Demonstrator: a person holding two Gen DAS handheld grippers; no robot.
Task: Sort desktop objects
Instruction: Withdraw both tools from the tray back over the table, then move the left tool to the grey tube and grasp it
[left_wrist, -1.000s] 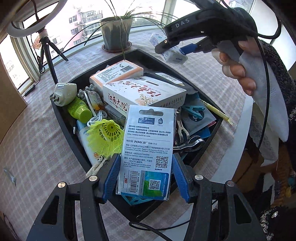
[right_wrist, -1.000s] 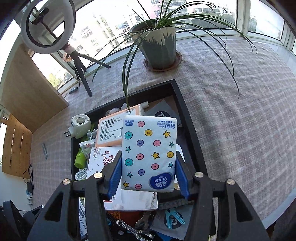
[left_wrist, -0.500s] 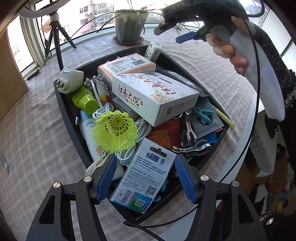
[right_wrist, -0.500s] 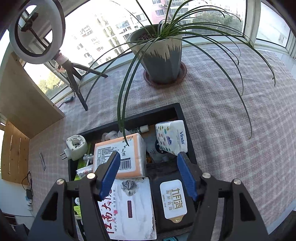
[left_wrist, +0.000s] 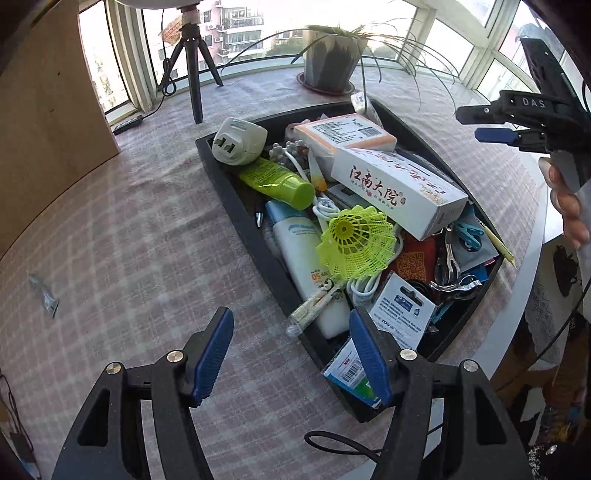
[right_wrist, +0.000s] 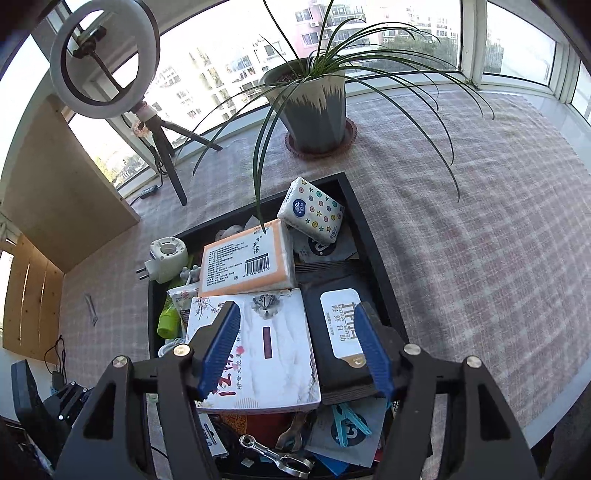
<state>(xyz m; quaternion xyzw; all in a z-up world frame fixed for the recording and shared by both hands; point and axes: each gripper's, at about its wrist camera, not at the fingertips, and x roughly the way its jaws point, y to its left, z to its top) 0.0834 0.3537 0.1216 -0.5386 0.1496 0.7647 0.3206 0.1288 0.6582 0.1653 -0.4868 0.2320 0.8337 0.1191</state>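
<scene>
Both hand-held grippers now stand open and empty. The left hand-held gripper has released the carded pack, which lies just right of it in the black tray. The right hand-held gripper has dropped the tissue pack far ahead, so both items seem sorted.

1. The right gripper hangs with jaws apart and empty over a crowded black tray.
2. A spotted tissue pack lies tilted in the tray's far corner (beside an orange-edged pack).
3. A potted plant stands beyond.

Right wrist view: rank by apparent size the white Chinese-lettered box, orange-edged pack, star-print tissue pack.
1. white box, though it is nearest the camera
2. orange-edged pack
3. star-print tissue pack, farthest away
</scene>
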